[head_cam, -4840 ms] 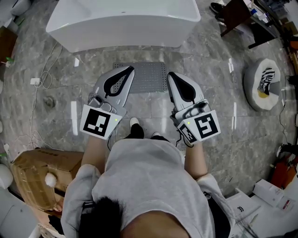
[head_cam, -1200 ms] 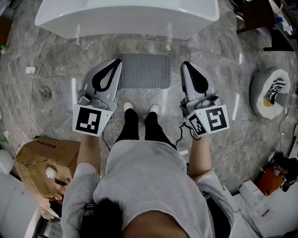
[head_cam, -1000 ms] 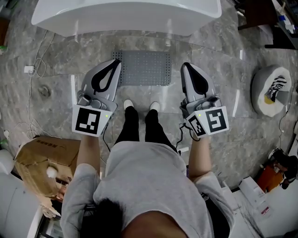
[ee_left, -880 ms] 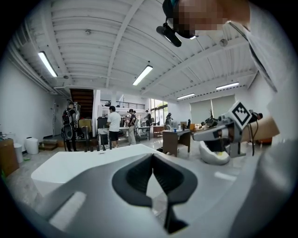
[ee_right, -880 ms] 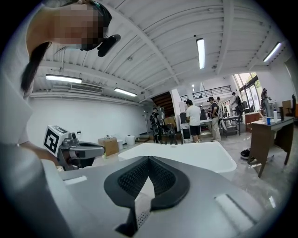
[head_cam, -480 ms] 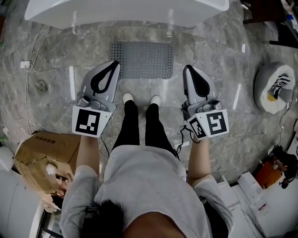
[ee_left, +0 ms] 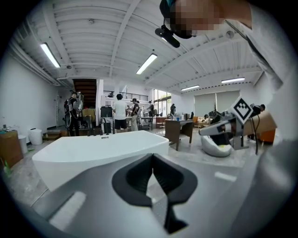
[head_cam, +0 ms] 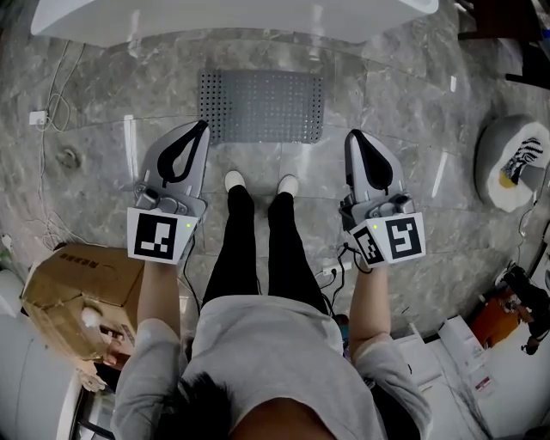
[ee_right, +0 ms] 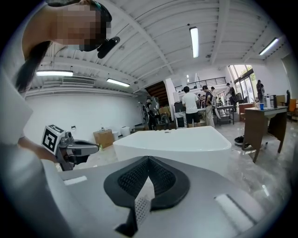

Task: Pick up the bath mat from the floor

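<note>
1. Both claws are fully closed and hold nothing. The left gripper (head_cam: pixel 200 127) and right gripper (head_cam: pixel 355 136) each show pads pressed together in their own views, with only the room beyond.
2. The bath mat (head_cam: pixel 262 106) lies flat on the stone floor (head_cam: pixel 404 94). It is on the far side of my operator's shoes (head_cam: pixel 234 180) and just on the near side of the white bathtub (head_cam: pixel 232 17). It sits between the lines of the two grippers, well apart from both.
3. I judge the mat to be light, soft rubber: grey, rectangular and dotted all over. It should flop and sag once lifted.
4. The polished floor may let it slide, or it may cling if the underside has suckers. I cannot see that side.
5. I would take the near edge, one claw towards the left corner and one towards the right. The edge is thin and flush with the floor, so getting a pad under it is the hard part.
6. The tub's wall crowds the far edge, so I would avoid reaching from that side.
7. A cable (head_cam: pixel 60 77) lies at far left, a cardboard box (head_cam: pixel 82 288) at near left and a round white pad (head_cam: pixel 507 163) at right. All are clear of the mat.
</note>
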`<state>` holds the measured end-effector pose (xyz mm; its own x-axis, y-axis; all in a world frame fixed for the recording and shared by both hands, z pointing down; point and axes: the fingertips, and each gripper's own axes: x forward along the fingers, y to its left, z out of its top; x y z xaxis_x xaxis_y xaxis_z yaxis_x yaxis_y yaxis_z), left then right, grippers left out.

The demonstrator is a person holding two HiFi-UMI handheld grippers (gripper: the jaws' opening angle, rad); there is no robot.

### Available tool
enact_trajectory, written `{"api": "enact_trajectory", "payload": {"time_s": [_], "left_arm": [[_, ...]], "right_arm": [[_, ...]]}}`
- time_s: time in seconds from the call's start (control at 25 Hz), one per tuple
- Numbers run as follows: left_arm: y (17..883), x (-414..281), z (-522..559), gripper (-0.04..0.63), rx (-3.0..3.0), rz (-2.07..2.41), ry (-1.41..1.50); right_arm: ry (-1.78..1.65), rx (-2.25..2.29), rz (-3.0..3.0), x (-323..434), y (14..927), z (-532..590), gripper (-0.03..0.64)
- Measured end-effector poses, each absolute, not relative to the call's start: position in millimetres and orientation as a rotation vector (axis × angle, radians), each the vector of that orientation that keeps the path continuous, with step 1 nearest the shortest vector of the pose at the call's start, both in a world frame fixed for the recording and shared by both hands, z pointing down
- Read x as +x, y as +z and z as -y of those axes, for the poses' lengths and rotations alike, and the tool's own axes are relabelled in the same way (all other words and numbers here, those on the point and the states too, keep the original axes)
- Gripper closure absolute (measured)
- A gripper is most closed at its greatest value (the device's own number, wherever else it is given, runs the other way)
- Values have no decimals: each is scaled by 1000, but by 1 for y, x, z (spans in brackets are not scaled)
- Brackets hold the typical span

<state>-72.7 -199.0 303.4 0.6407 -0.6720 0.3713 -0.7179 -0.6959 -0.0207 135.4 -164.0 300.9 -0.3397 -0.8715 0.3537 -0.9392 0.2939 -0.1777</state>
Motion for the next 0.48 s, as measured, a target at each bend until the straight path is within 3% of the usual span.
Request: {"api": "enact_trajectory", "payload": {"time_s": [0.48], "left_arm": [[427,-80,189,594,2719,1176,672]], "right_arm": [[540,1689,2324,150,419,154,614]]}}
